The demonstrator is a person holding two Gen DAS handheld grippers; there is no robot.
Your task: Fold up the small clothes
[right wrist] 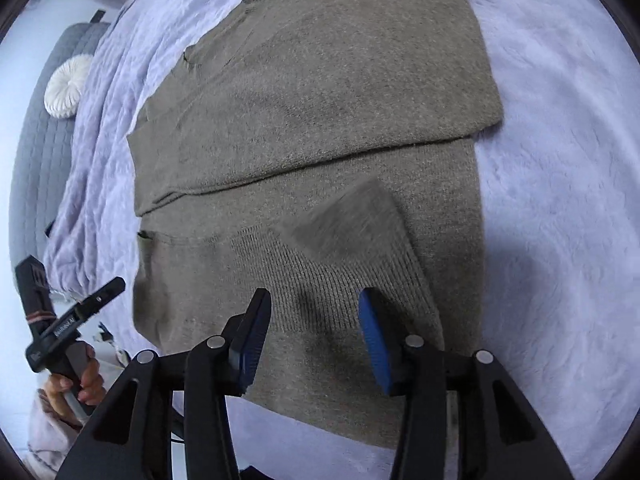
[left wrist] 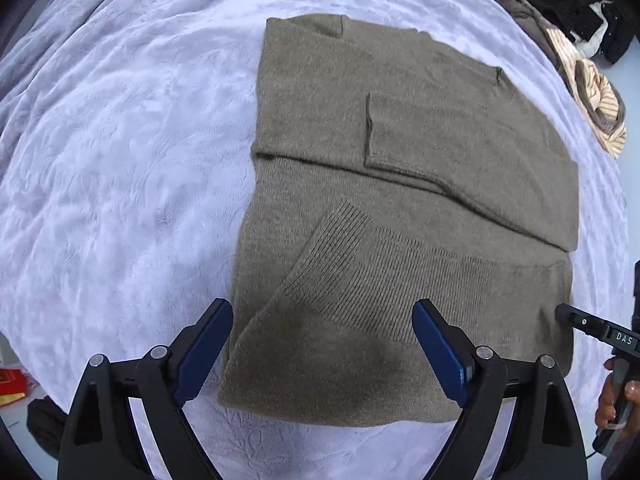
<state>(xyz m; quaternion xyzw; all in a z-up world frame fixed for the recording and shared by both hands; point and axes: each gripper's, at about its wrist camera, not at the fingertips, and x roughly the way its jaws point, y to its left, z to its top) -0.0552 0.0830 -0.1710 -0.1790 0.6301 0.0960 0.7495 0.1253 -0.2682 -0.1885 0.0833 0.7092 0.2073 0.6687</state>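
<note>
An olive-brown knit sweater (left wrist: pixel 400 200) lies flat on a pale lilac blanket (left wrist: pixel 120 160), with its sleeves folded across the body and a ribbed cuff (left wrist: pixel 344 240) on top. My left gripper (left wrist: pixel 322 320) is open and empty, hovering over the sweater's near edge. The sweater also shows in the right wrist view (right wrist: pixel 320 120), with the ribbed cuff (right wrist: pixel 352 232) folded over. My right gripper (right wrist: pixel 314 308) is open and empty above the near part of the sweater. Each view shows the other gripper at the sweater's side: the right one (left wrist: pixel 576 320) and the left one (right wrist: pixel 96 296).
A pile of striped, brown and black clothes (left wrist: pixel 580 60) lies at the far right of the bed. A grey headboard (right wrist: pixel 48 140) with a white round cushion (right wrist: pixel 68 84) stands at the left. Red items (left wrist: pixel 12 386) lie beyond the bed's near left edge.
</note>
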